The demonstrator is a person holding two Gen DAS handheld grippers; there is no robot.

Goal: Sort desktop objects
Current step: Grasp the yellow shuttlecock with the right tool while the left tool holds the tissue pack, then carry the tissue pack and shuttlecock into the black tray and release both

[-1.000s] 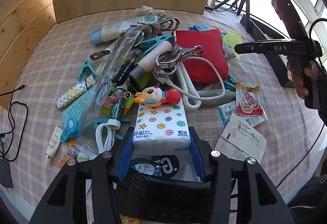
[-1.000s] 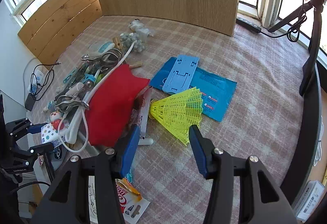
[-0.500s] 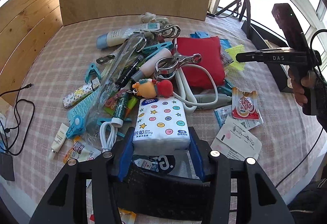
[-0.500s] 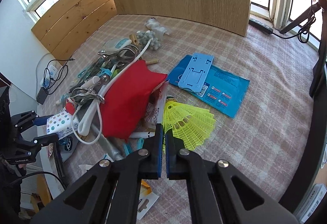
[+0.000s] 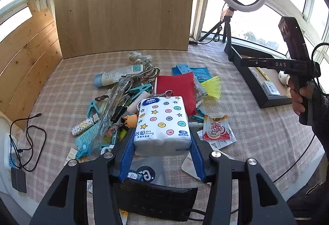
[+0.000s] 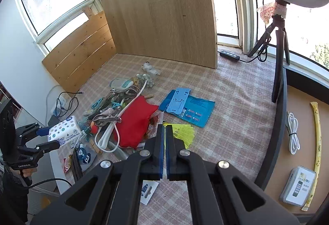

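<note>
My left gripper [image 5: 162, 140] is shut on a white tissue pack [image 5: 162, 122] with coloured dots and stars, held above the pile; it shows at the far left of the right wrist view [image 6: 64, 129]. My right gripper [image 6: 165, 128] has its blue pads closed, with the yellow shuttlecock [image 6: 185, 132] just beyond its tips; whether it grips the shuttlecock I cannot tell. The shuttlecock [image 5: 212, 86] lies right of the red pouch [image 5: 174, 89]. The right gripper's handle [image 5: 296, 64] is raised at the right.
A heap of clips, tubes, a white cable [image 6: 107, 136] and packets covers the checked cloth. A blue phone stand [image 6: 177, 99] lies on a blue packet. A black tray [image 5: 261, 81] holds small items at right. A ring light tripod [image 6: 277, 44] stands behind.
My left gripper has lifted the tissue pack up off the pile. My right gripper closed near the shuttlecock and has risen and tilted up.
</note>
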